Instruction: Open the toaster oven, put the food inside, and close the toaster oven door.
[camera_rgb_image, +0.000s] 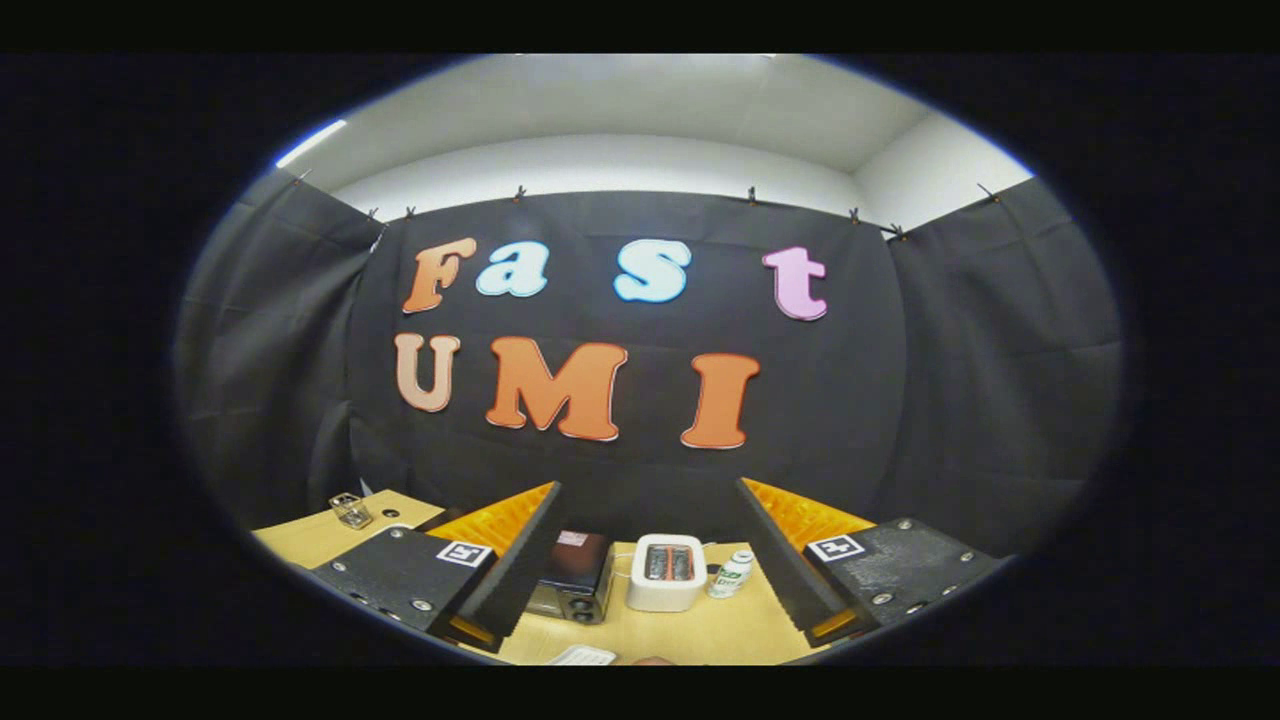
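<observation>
Gripper view: you hold the gripper (650, 560) released, fingers spread wide, with the toaster oven (572, 590) on the table (700, 635) ahead at eleven o'clock, door closed.

toaster oven: small dark boxy toaster oven (572, 585) with knobs on its front, lower centre-left of the frame | pose: upright on the wooden table, partly behind the near finger | door: cannot tell whether open | neighbours: just beside a white two-slot toaster | food: not clear enough to name
</observation>
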